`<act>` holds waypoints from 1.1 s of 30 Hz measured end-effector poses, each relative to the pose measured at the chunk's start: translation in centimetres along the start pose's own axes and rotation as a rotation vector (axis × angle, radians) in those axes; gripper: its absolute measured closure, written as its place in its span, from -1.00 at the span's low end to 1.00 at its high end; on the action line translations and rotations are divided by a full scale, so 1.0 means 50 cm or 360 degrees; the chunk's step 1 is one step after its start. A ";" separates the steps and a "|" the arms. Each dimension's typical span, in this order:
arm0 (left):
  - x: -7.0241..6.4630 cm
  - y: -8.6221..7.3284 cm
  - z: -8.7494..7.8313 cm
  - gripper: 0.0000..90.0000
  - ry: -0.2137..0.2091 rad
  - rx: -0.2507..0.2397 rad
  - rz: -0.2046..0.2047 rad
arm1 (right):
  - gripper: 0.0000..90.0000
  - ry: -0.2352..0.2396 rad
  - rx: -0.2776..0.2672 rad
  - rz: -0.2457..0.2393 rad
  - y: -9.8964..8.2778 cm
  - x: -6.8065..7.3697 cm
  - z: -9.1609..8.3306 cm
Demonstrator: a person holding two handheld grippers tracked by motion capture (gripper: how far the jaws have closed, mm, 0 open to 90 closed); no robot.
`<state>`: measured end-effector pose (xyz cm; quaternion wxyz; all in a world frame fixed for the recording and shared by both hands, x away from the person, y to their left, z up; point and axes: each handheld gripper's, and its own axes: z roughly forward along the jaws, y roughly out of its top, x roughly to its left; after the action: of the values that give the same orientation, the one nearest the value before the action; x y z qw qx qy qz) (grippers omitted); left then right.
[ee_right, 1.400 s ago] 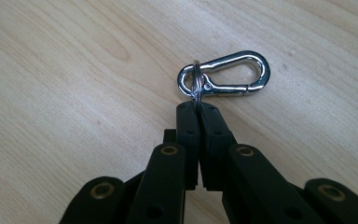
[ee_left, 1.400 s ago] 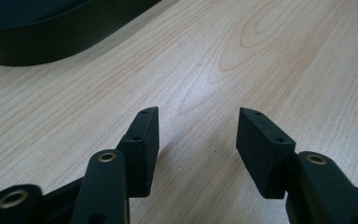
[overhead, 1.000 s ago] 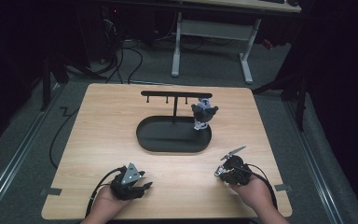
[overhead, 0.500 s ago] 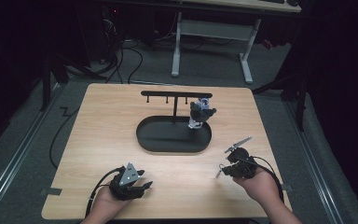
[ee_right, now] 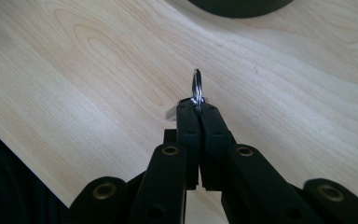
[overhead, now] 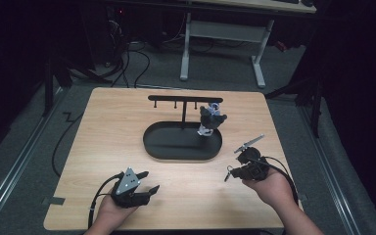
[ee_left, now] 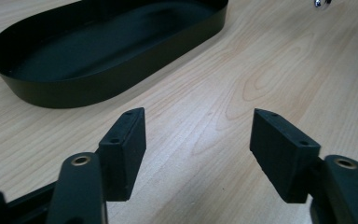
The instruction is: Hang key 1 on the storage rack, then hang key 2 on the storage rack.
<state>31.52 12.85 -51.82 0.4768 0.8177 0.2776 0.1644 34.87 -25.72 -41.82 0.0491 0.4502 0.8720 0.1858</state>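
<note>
Right tongs [ee_right: 197,106] pinch a metal ring [ee_right: 196,88] (rest hidden).

The wooden table [overhead: 117,147] is looked down on from above its near edge in the high view, facing forward, with the black oval tray [overhead: 166,149] seen at mid-distance near the centre. In the left gripper view, the tray [ee_left: 74,88] is faced from low and close, just above the tabletop, its near wall seen ahead and to the left. In the right gripper view, the tabletop is looked down on steeply from close by, and the tray's edge [ee_right: 242,9] is caught at the top.
</note>
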 end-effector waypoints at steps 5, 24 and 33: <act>0.001 0.001 0.002 -0.33 0.0026 -0.0025 -0.0022 | 0.98 0.0002 -0.0018 -0.0017 0.015 0.003 -0.008; 0.001 -0.005 -0.011 -0.37 0.0037 -0.0012 -0.0015 | 0.98 0.0029 -0.0021 -0.0137 0.137 0.030 -0.002; 0.004 -0.010 -0.019 -0.36 0.0044 -0.0019 -0.0030 | 0.98 0.0043 -0.0031 -0.0188 0.236 0.034 -0.014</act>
<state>31.02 13.79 -51.78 0.4793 0.8097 0.2910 0.1729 42.74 -18.34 -36.66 0.0526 0.3949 0.8958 0.1971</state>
